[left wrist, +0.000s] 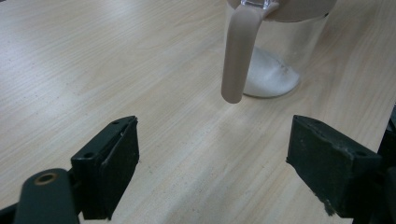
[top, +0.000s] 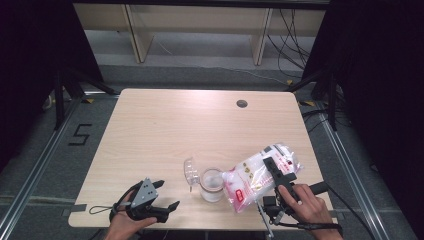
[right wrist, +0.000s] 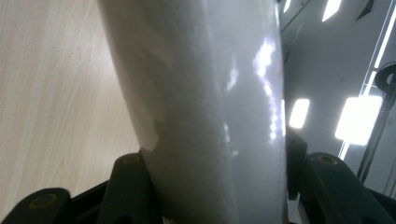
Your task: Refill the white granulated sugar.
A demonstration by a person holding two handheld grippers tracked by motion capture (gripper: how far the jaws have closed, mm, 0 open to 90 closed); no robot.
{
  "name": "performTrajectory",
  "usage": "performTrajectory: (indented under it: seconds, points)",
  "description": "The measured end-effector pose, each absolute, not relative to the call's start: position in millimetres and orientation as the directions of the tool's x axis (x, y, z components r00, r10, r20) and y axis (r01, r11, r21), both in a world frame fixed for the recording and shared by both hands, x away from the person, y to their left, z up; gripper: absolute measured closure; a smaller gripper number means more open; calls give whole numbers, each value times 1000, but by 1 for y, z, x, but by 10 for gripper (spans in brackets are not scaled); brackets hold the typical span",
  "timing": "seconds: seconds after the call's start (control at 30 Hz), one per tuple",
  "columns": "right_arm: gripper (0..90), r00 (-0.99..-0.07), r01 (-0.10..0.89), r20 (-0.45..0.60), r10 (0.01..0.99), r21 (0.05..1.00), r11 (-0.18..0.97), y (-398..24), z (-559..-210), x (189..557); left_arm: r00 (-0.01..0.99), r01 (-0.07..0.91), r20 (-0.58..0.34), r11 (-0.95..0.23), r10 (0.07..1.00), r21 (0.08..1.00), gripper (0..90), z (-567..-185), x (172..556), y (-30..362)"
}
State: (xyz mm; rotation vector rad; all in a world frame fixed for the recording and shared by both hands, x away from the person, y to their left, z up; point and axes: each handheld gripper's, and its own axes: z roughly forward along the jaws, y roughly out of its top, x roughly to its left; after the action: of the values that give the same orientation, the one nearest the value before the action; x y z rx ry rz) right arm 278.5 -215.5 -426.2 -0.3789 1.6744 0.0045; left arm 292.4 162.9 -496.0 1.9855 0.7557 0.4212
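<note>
A clear jar [top: 212, 185] holding some white powder stands near the table's front edge, with its hinged lid [top: 190, 170] flipped open to the left. A plastic bag of white granules [top: 260, 175] with red print lies tilted, its lower end at the jar's mouth. My right gripper [top: 277, 174] is shut on the bag's upper part. In the right gripper view the bag [right wrist: 210, 107] stands between both jaws of the right gripper [right wrist: 210, 191]. My left gripper [top: 167, 194] is open left of the jar, with nothing in it. The left gripper view has the left gripper [left wrist: 212, 163] facing the jar [left wrist: 280, 51] and its beige strap [left wrist: 240, 51].
The light wooden table [top: 165, 125] has a small round cable hole [top: 242, 103] at the back right. Beyond the table stands a low shelf [top: 200, 25]. Black curtains hang on both sides. A "5" mark [top: 80, 134] is on the floor at the left.
</note>
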Motion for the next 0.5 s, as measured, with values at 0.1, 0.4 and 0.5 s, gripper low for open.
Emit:
performTrajectory:
  seconds: [0.1, 0.4, 0.5]
  points:
    - [539, -89, -243, -965, -247, -220, 945, -216, -426, 278, 751, 338, -10, -371, 660, 865, 163, -496, 292, 163]
    - [540, -56, -321, -948, -312, -279, 905, -206, -426, 280, 752, 333, -3, -376, 659, 864, 163, -496, 292, 163]
    - [541, -79, -297, -961, -264, -230, 927, -206, -430, 281, 757, 324, 13, -393, 653, 861, 163, -495, 293, 164]
